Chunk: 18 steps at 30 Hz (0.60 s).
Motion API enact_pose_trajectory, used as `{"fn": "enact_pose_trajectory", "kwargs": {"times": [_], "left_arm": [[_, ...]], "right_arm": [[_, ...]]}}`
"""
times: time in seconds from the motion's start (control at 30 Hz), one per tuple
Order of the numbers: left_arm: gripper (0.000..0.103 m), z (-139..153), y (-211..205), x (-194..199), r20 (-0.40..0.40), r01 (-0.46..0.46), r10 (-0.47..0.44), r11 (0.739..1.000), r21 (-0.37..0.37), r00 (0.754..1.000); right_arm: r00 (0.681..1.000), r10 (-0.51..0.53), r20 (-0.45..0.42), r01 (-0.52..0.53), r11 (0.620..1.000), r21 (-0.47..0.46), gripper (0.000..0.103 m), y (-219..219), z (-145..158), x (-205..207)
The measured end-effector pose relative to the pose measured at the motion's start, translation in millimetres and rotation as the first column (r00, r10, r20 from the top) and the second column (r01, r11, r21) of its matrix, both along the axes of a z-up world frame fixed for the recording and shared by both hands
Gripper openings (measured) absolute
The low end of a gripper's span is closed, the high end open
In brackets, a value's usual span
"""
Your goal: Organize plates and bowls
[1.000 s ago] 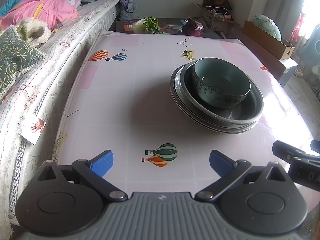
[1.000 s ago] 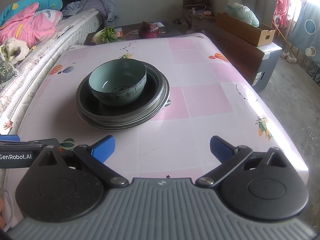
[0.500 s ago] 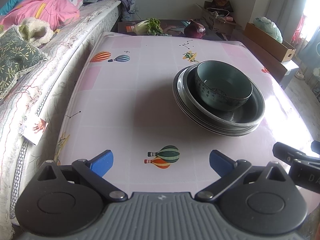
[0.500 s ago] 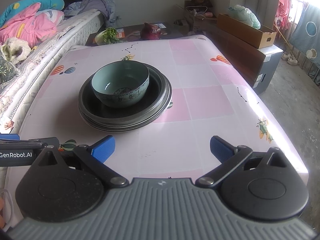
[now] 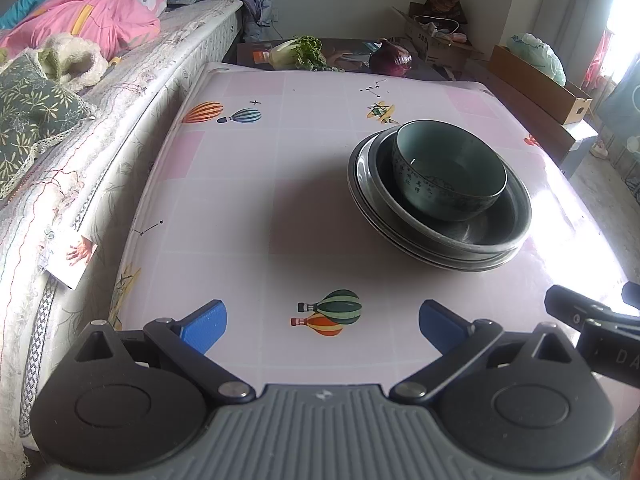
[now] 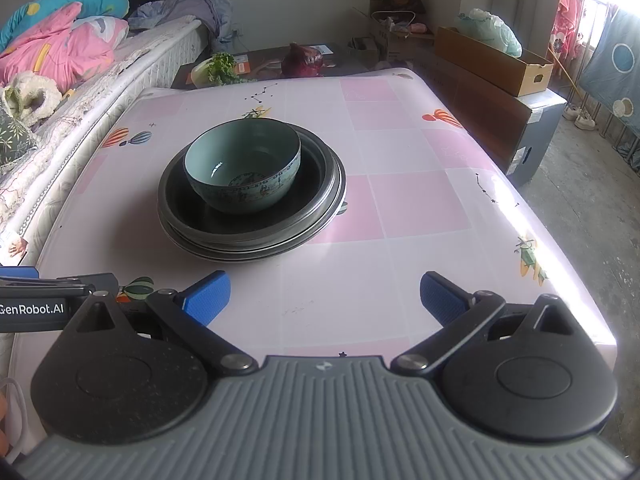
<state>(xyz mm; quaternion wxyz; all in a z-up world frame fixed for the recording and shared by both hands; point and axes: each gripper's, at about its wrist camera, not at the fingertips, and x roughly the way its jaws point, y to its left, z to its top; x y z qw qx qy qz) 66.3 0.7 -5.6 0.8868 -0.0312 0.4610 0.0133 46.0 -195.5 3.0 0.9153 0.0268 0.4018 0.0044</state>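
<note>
We take the stack as our landmark: a glazed celadon-green ceramic bowl (image 6: 243, 170) sits inside a stack of dark grey, shallow metal plates (image 6: 250, 236), nested largest at the bottom, which we judge is the tidy end state the task wants. The stack rests on the pink-checked, balloon-printed tablecloth of the table (image 6: 404, 200), roughly mid-table.

Left gripper (image 5: 322, 326): jaws spread wide, empty, hanging short of the stack and to its left. Right gripper (image 6: 325, 298): likewise released, empty, short of the stack and to its right. Both well apart from the plates; we read this as standing off with the stacking done, or nearly.

Hard to make out: how many plates are in the stack; we see several rims but cannot count them surely. The bowl hides the top plate's centre. Beyond the stack, a purple-red round cabbage (image 6: 302, 61) and a leafy green vegetable (image 6: 218, 69) lie on a low dark surface. The hands holding the grippers are out of view.
</note>
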Motion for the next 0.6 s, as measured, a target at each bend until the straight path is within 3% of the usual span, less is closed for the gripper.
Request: {"fn": "enact_pose_trajectory", "kwargs": {"times": [0.6], "left_arm": [[0.103, -1.9, 0.9, 0.4, -0.003, -0.003, 0.003, 1.0, 0.001, 1.0]], "right_arm": [[1.0, 0.005, -0.007, -0.005, 1.0, 0.001, 0.102, 4.1, -5.1, -0.8]]}}
